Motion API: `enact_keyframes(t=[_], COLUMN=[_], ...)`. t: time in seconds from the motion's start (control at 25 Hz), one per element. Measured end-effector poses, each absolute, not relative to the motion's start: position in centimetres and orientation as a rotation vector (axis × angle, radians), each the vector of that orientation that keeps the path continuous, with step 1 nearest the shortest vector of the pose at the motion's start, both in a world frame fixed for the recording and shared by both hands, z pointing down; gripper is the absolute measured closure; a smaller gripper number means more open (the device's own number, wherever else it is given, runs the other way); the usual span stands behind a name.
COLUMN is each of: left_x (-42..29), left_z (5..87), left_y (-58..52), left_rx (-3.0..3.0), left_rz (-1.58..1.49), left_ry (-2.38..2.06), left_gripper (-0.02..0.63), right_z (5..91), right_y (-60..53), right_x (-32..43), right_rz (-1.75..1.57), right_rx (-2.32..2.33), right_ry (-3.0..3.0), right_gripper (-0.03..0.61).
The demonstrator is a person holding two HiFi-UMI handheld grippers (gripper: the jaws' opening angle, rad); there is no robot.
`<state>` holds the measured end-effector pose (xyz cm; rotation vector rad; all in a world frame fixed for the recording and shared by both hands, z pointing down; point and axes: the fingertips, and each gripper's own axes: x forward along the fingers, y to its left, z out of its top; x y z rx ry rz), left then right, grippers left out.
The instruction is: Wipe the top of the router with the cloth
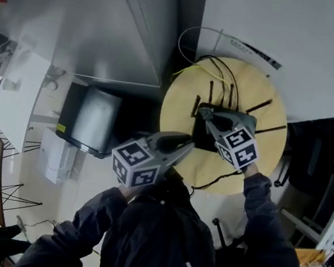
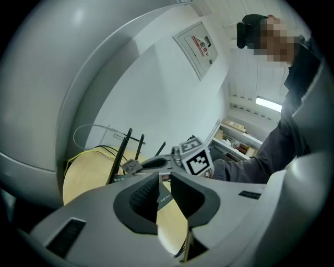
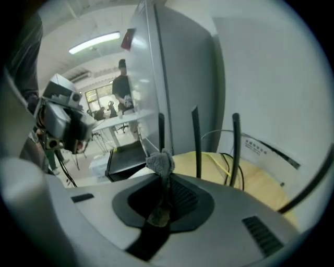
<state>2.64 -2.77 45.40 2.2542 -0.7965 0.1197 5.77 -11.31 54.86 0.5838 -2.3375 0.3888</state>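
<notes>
A black router (image 1: 205, 138) with several upright antennas (image 3: 195, 141) sits on a round wooden table (image 1: 180, 104). My right gripper (image 1: 205, 113) hangs over the router's top, shut on a small grey cloth (image 3: 161, 163) whose tuft sticks out past the jaws. In the left gripper view the router (image 2: 118, 180) lies just ahead, with the right gripper (image 2: 131, 167) above it. My left gripper (image 1: 186, 143) hovers at the table's near left edge, beside the router. Its jaws (image 2: 164, 181) stand a narrow gap apart with nothing between them.
Yellow and black cables (image 1: 222, 76) trail over the table's far side. A dark flat box (image 1: 89, 119) and white cartons (image 1: 57, 155) stand on the floor to the left. A grey cabinet (image 1: 108, 24) rises behind. A person (image 3: 123, 86) stands far off.
</notes>
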Motion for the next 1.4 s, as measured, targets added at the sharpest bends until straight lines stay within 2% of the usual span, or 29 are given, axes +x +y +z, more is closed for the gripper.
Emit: enact_keyframes(t=[0.2,0.48,1.12,1.4], left_x=[1.1,-1.4,-0.2,-0.5], left_z=[46.0,46.3,46.5,45.9], left_y=[-1.8,-1.0,-2.4,-2.3], left_rx=[2.222,2.177,2.207,2.206], left_rz=[0.092,0.061,0.092,0.078], left_ry=[-0.841,-0.895,-0.797,-0.795], left_gripper=[0.548,0.548,0.548,0.548], right_z=[60.8,63.5,63.5,62.9], right_y=[-14.6,-14.1,-0.1,-8.1], right_x=[4.4,3.6,4.8,6.4], right_rz=[0.313,0.251,0.391,0.331], right_rx=[0.450,0.334,0.100,0.300], right_ry=[-2.165,-2.055,-2.074,-2.088], right_gripper=[0.508,0.508,0.508,0.508])
